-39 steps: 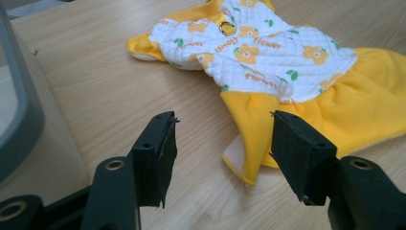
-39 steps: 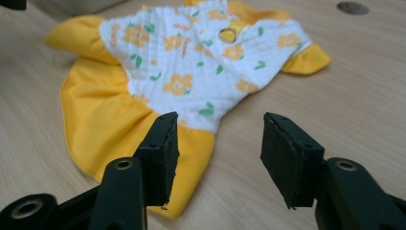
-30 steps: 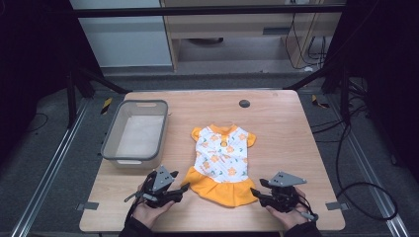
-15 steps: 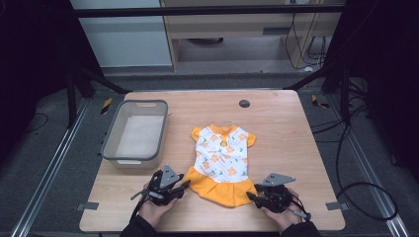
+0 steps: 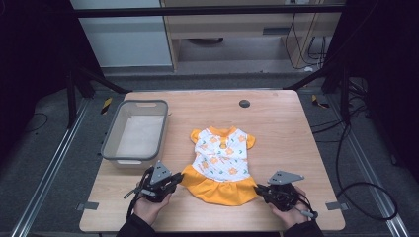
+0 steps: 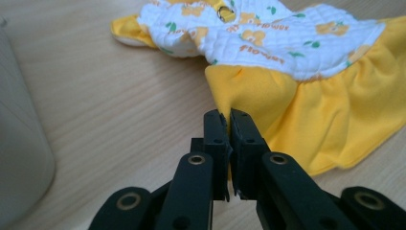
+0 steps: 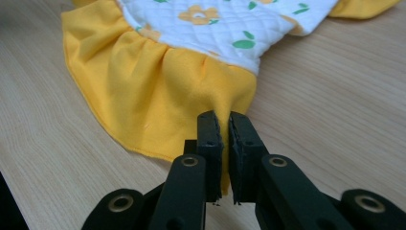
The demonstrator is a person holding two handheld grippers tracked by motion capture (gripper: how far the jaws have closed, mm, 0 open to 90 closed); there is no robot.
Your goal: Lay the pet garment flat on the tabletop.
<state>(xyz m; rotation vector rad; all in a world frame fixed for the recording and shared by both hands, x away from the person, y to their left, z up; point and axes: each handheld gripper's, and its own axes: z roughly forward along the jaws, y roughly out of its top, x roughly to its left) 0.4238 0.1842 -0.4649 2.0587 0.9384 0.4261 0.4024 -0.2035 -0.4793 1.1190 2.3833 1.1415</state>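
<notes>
Grey bin (image 5: pixel 136 134) at bench (image 5: pixel 296 128) left, empty. Left gripper (image 5: pixel 159 182) clamped on the dress (image 5: pixel 222 160) skirt's left corner; fingers (image 6: pixel 214 136) pinch yellow cloth. Dress lies flat mid-bench. Right gripper (image 5: pixel 277 191) pinches the right corner likewise. Likely step: grasp made, lift pending. Next move probably calls for both raising together, evenly.

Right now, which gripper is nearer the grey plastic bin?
Left. The left gripper sits just below the grey plastic bin, clamped on the little dress's yellow skirt. The right gripper grips the skirt's far corner, across the dress.
</notes>
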